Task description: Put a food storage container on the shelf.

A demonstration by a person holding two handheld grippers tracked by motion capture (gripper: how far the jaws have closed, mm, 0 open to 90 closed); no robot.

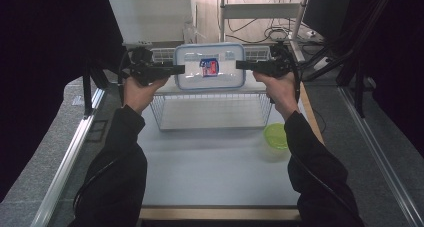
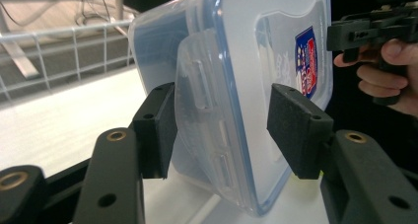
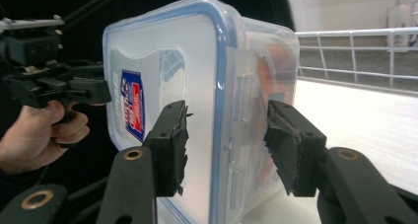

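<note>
Black foam-padded jaws of the left gripper (image 2: 219, 130) and the right gripper (image 3: 226, 145) straddle the two short ends of a clear plastic container (image 1: 209, 66) with a blue-rimmed lid, each pair parted with a visible gap between the pads and the plastic, so neither grips it. Nearer the person, a green bowl (image 1: 276, 135) sits on the pale table (image 1: 210, 172) by the right sleeve, while the container rests farther off on top of a white wire basket (image 1: 210, 109), a red-and-blue label (image 1: 209, 67) on its lid.
</note>
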